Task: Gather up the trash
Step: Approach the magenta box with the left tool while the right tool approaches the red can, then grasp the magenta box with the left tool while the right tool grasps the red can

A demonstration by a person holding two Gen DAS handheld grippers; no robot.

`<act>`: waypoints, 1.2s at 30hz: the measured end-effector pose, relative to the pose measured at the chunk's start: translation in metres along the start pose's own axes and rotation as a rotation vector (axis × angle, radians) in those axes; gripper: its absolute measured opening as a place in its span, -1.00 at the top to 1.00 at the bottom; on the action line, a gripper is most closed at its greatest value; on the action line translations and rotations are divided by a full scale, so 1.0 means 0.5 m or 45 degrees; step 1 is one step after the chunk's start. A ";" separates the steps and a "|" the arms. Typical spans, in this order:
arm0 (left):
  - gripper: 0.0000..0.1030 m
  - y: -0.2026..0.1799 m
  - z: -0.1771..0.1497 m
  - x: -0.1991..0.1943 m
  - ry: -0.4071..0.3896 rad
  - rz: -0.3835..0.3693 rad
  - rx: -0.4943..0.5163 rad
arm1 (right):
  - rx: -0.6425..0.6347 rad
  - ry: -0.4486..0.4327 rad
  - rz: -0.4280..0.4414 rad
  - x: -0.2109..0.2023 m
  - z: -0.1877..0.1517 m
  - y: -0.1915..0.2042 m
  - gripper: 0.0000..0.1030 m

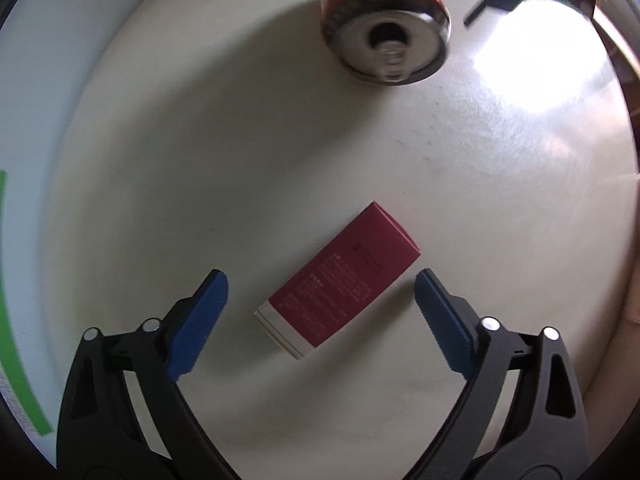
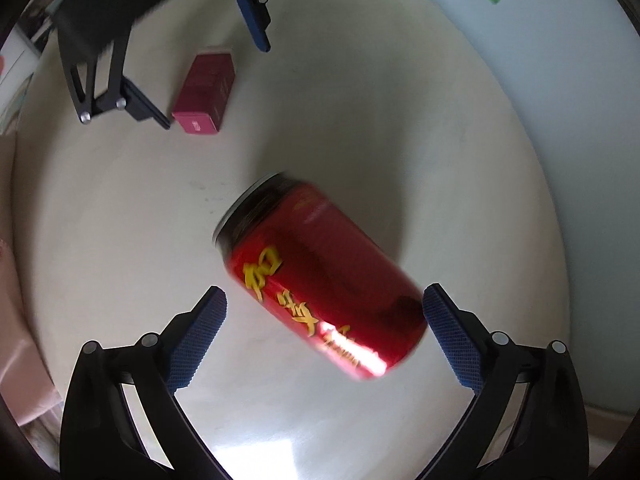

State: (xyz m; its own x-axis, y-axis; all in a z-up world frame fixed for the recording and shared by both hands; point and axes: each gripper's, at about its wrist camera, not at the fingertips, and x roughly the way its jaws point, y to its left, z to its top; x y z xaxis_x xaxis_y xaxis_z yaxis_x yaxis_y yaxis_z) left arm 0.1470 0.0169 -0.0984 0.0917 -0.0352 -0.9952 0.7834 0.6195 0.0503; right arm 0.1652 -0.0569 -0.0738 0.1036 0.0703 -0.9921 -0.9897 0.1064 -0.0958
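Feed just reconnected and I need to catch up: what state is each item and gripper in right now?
Red drink can: on its side, opened, between the right gripper's pads.
Dark red carton: lying flat, closed, between the left gripper's pads.
Left gripper: open, ungripped.
Right gripper: open, ungripped.

Left hand-held gripper [image 1: 320, 280] and right hand-held gripper [image 2: 324, 296], both downward-pointing, jaws wide apart, nothing gripped.

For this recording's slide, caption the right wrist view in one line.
Right gripper open over a lying red can; left gripper straddles a red box behind.
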 end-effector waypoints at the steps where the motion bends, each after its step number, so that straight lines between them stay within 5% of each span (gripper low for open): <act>1: -0.54 0.007 0.001 0.000 -0.002 -0.036 -0.018 | 0.008 0.010 0.003 0.009 0.000 0.001 -0.85; 4: -0.29 0.009 0.001 -0.006 -0.015 -0.064 -0.047 | 0.053 -0.018 0.062 0.026 0.008 0.002 -0.66; 6: -0.06 0.009 0.002 -0.012 -0.022 -0.063 -0.055 | 0.103 0.004 0.090 0.037 0.012 -0.002 -0.32; 10: 0.48 0.008 0.013 -0.018 -0.028 -0.054 -0.060 | 0.186 0.011 0.134 0.035 -0.004 -0.003 -0.28; 18: 0.49 -0.019 0.053 -0.023 -0.014 -0.023 -0.041 | 0.287 -0.018 0.131 -0.014 -0.046 -0.027 -0.27; 24: 0.49 -0.018 0.081 -0.045 -0.023 0.012 -0.029 | 0.345 -0.030 0.099 -0.056 -0.012 -0.020 -0.27; 36: 0.49 -0.105 0.052 -0.084 -0.063 0.085 0.039 | 0.470 -0.065 0.026 -0.102 -0.073 -0.007 -0.27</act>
State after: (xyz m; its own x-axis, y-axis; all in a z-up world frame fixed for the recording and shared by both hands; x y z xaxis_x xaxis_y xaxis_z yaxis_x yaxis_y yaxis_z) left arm 0.1182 -0.0345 -0.0572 0.1739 -0.0338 -0.9842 0.7931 0.5972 0.1196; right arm 0.1595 -0.0971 -0.0259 0.0982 0.1247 -0.9873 -0.8903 0.4544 -0.0311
